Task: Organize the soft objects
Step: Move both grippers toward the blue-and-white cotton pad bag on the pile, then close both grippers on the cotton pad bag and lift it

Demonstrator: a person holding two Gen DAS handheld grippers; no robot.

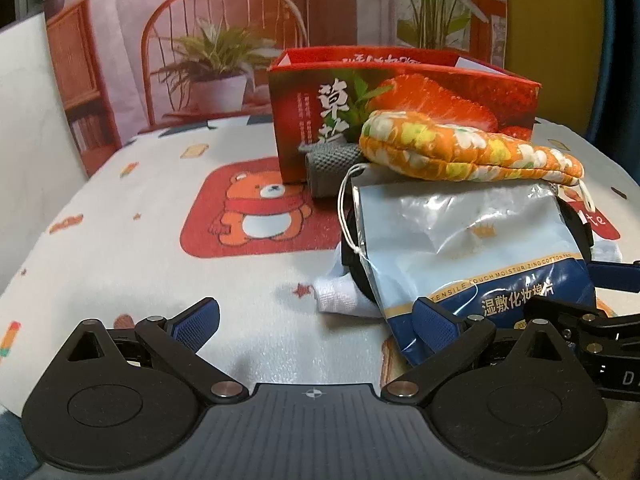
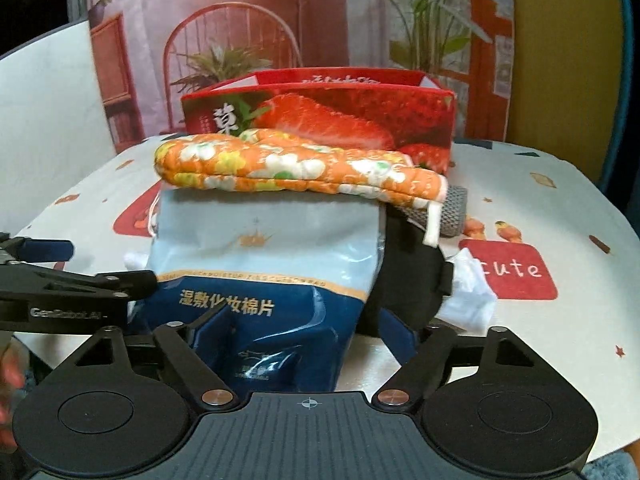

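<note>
The right gripper (image 2: pixel 308 340) has its blue pads at either side of the lower end of the pouch (image 2: pixel 268 264), a glossy pale-blue and navy pack of cotton pads. The left pad presses into the navy film, which creases around it; the right pad sits at the pouch's 4 o'clock edge, against a black item (image 2: pixel 412 280) behind. Whether the pads have a firm hold I cannot tell.

The left gripper (image 1: pixel 316 322) is wide apart with nothing between its pads, only tablecloth (image 1: pixel 120 264). Its right pad lies just beside the pouch's (image 1: pixel 460 240) lower corner, at 3 o'clock from the gripper's centre. In the right wrist view this gripper (image 2: pixel 52 276) comes in from 9 o'clock, beside the pouch.

The soft things form one heap at the table's middle. The pouch leans on top, tilted toward the cameras. An orange floral mitt (image 2: pixel 288 168) lies across the pouch's far end, at 12 o'clock, its white loop hanging at the right. Under the pouch are the black item and a white cloth (image 2: pixel 468 300), which sticks out at 3 o'clock in the right view and at 8 o'clock (image 1: pixel 340 296) in the left view. A grey mesh piece (image 2: pixel 452 212) lies under the mitt's end.

Behind the heap, at 12 o'clock, stands an open red strawberry box (image 2: pixel 360 120), touching the mitt. The tablecloth carries a bear print (image 1: pixel 260 208).
</note>
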